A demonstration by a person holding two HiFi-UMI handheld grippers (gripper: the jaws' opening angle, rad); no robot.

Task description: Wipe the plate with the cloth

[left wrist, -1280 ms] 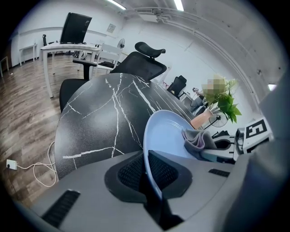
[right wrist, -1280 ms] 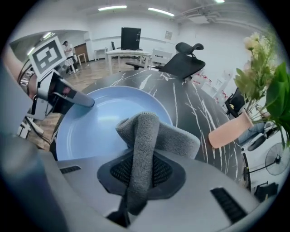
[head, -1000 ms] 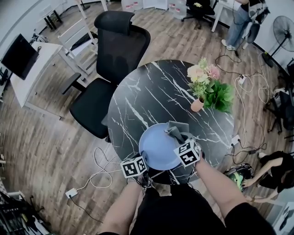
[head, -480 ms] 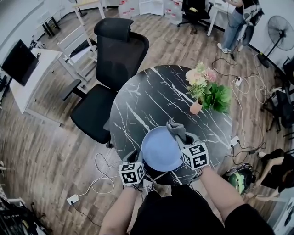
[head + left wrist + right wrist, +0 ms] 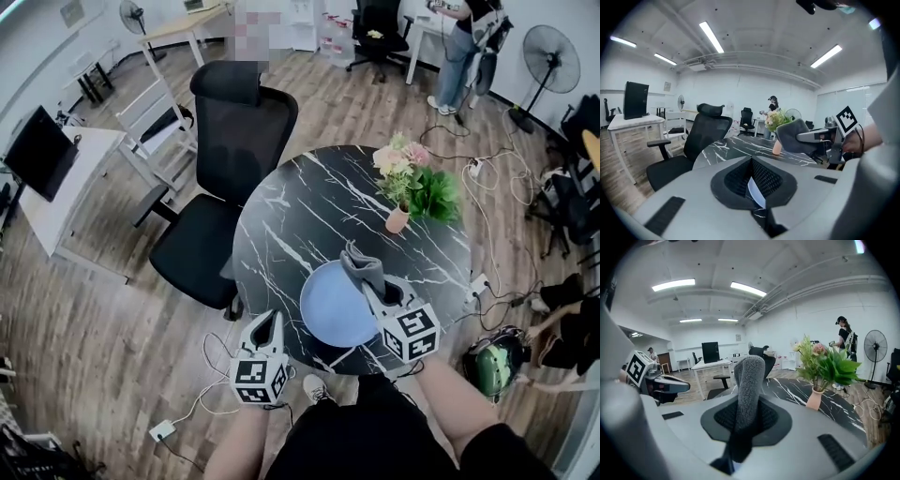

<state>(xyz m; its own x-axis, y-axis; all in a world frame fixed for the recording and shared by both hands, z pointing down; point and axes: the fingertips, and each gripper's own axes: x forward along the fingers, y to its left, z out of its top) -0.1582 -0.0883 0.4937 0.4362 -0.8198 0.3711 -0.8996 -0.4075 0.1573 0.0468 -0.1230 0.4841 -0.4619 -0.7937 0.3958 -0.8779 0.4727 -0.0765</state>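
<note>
The pale blue plate (image 5: 336, 307) lies flat at the near edge of the black marble table (image 5: 309, 206). My right gripper (image 5: 373, 284) hovers over the plate's right rim, shut on a grey cloth (image 5: 361, 263) that stands up from its jaws (image 5: 749, 380). My left gripper (image 5: 270, 320) is off the table's near left edge, apart from the plate, with its jaws shut and nothing in them. In the left gripper view (image 5: 752, 180) a pale sliver of the plate (image 5: 756, 193) shows through the notch. The cloth (image 5: 791, 136) appears there at the right.
A pink vase of flowers (image 5: 398, 216) stands on the table's far right. A black office chair (image 5: 230, 141) is pushed against the table's left side. Cables and a power strip (image 5: 161, 431) lie on the wooden floor. A white desk with a monitor (image 5: 37, 141) stands far left.
Both grippers have risen. The left one has drawn back from the plate's near left rim and its jaws have shut. The plate stays on the table; the cloth stays in the right gripper.
</note>
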